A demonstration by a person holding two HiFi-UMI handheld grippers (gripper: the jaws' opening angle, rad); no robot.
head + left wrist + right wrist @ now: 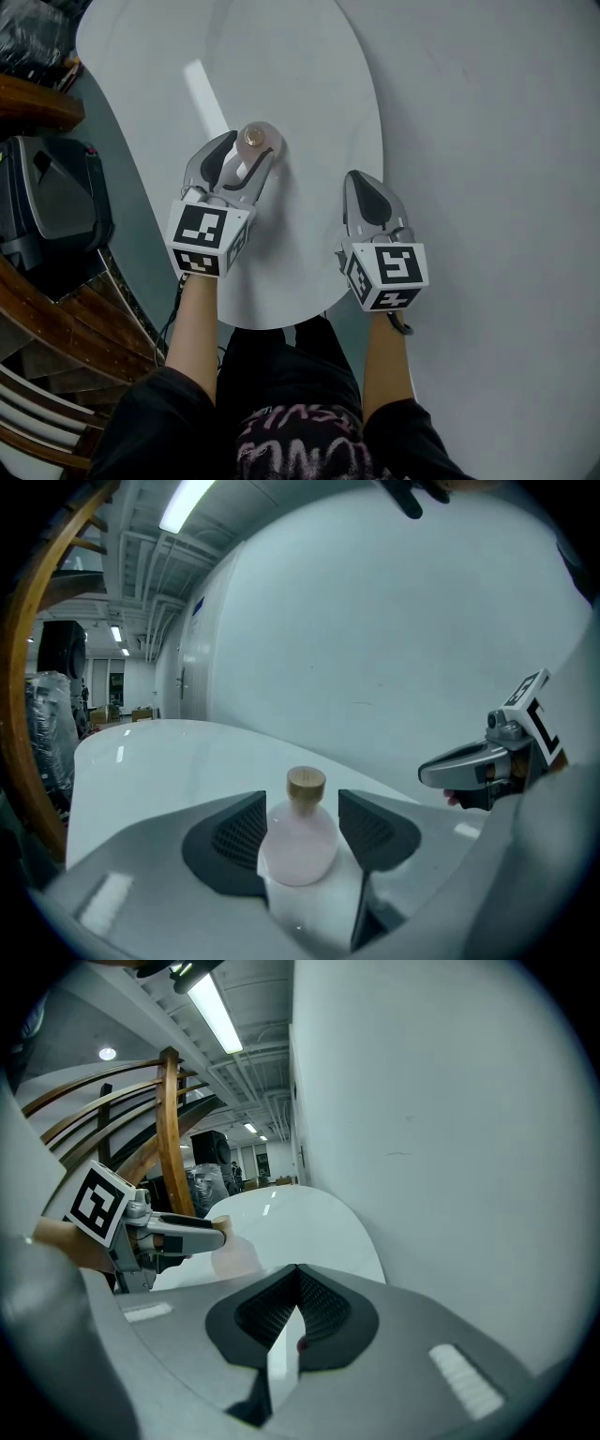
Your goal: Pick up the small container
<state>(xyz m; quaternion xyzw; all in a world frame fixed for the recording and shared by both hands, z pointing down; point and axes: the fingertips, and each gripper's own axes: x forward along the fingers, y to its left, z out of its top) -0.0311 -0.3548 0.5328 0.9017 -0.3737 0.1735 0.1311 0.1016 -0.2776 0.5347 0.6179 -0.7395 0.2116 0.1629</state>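
Left gripper view puts the bottle [298, 846] right between the jaws. Is that a good hold to lift on?

It looks good. The left gripper [302, 827] is partly closed, and both pads seem to meet the round pink belly, one on each side. The bottle stands upright on the white table [169, 752] with its cork [306, 782] poking up above the pads. I can't tell how hard the jaws are pressing.

So what makes the lift go well?

The belly is rounded and looks smooth, so I'd expect it to slip up or down if the squeeze is light. I'd firm up the grip before raising anything and keep the pads on the widest part, not on the neck. Then lift straight up, slowly, with the gripper level so the bottle doesn't tip forward out of the tips.

In the head view it sits far out toward the jaw tips. Is that a worry?

A little. There isn't much pad behind it, so any twist of the wrist could roll it out. A steady vertical rise should be the safest move.

And the other hand?

The right gripper [298, 1283] has its jaws pressed together with nothing between them. It hangs over the table to the right, well apart from the bottle, so it's best kept there, out of the way.
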